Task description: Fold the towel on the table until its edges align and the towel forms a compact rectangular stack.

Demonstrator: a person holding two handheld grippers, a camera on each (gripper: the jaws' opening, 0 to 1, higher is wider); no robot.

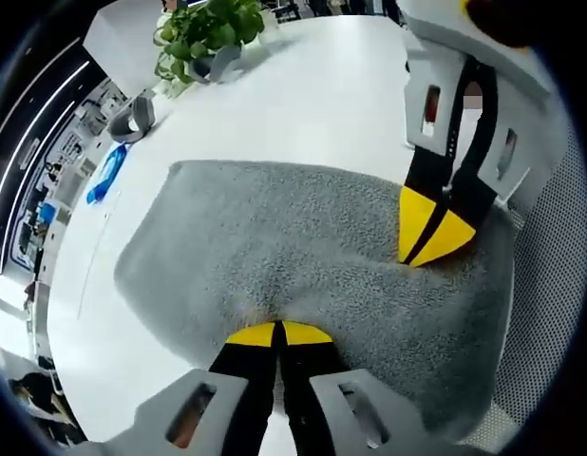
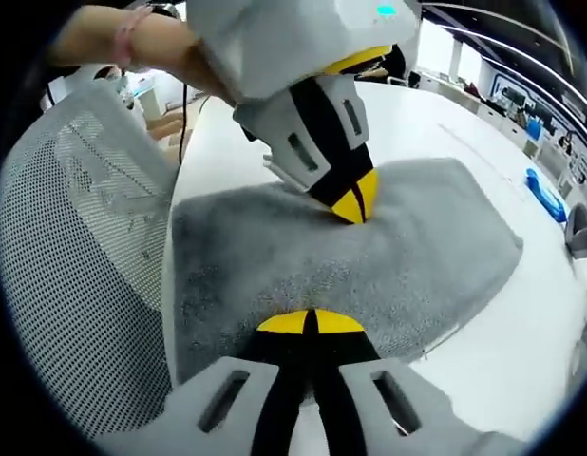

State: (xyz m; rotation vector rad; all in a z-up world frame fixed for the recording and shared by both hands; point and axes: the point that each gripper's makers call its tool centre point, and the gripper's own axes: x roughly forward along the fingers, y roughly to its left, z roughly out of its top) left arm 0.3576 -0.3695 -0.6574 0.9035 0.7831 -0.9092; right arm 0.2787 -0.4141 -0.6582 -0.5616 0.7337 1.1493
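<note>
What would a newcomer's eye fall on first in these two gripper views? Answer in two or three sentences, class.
The grey towel spread across the white table dominates. Both yellow-tipped grippers press onto it with jaws together: the left gripper at its near edge, the right gripper farther in. A leafy green plant stands at the table's far edge.

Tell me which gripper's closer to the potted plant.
Left, as far as I can judge. The left gripper pinches the towel edge facing the potted plant; the right gripper is on the chair-side edge.
</note>
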